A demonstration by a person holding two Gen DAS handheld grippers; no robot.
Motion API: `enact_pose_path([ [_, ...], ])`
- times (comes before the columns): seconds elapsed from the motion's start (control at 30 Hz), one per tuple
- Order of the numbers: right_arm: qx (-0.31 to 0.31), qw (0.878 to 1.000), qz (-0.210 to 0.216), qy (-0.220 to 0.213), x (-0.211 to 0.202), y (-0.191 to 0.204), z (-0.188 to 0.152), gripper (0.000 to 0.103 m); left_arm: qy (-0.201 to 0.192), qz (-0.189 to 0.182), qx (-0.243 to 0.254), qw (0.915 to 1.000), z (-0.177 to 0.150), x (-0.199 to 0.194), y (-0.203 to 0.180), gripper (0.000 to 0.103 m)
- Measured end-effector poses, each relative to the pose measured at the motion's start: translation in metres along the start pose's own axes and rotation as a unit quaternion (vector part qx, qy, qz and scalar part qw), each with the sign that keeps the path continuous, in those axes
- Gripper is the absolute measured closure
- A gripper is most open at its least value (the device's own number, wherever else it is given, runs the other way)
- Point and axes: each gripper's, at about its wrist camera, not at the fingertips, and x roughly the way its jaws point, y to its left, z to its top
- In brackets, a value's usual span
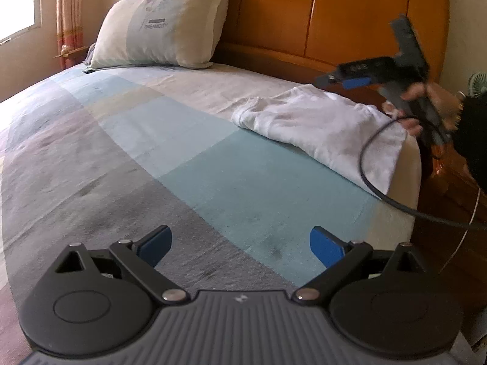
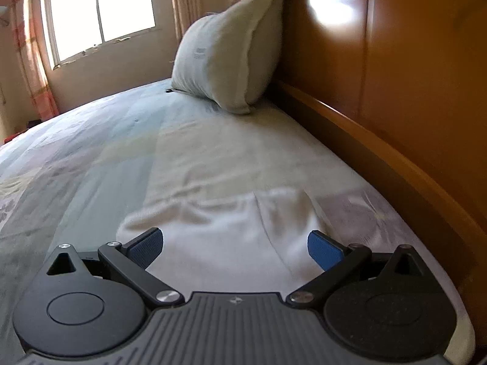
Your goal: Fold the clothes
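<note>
- Left wrist view: two blue-padded black fingers of the left gripper [image 1: 240,251] stand wide apart and empty, hovering above a bed covered in a patchwork sheet of blue, grey and cream squares [image 1: 188,164].
- Same view: a crumpled white cotton garment [image 1: 319,121] lies near the bed's right edge, close to a glossy orange-brown wooden headboard [image 1: 334,15], one end drooping over the mattress side.
- Same view: a hand [image 1: 426,100] holds the right gripper [image 1: 344,80] over the garment's far end; the view is blurred there, so its opening cannot be judged from this side. A black cable [image 1: 374,182] loops down across the cloth.
- Same view: a cream pillow with grey lettering [image 1: 161,27] leans against the headboard, well apart from the garment.
- Right wrist view: the right gripper [image 2: 236,248] shows its blue pads spread wide, holding nothing, with the white garment [image 2: 228,228] lying directly beneath and ahead of them.
- Risks, as a judgement: the cable could snag or drag the fabric; the overhanging end could pull the garment off the bed; pinching too deep could also catch the sheet.
</note>
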Motion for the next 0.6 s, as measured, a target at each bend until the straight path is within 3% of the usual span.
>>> enact_pose_path([
  [0.2, 0.012, 1.0, 0.009, 0.025, 0.067, 0.0, 0.019, 0.0, -0.004, 0.002, -0.017, 0.9998, -0.001, -0.002, 0.009, 0.006],
  [0.3, 0.022, 1.0, -0.003, 0.01, 0.08, -0.001, 0.019, 0.0, -0.007, 0.007, -0.023, 0.9997, -0.001, -0.002, 0.013, 0.006],
  [0.43, 0.043, 0.998, 0.007, -0.033, 0.046, -0.001, 0.016, 0.0, -0.01, 0.011, -0.027, 0.9995, -0.003, -0.003, 0.018, 0.006],
  [0.6, 0.019, 1.0, -0.023, -0.003, 0.005, -0.001, -0.013, 0.0, -0.009, 0.003, -0.036, 0.9993, -0.002, -0.001, 0.019, 0.006],
])
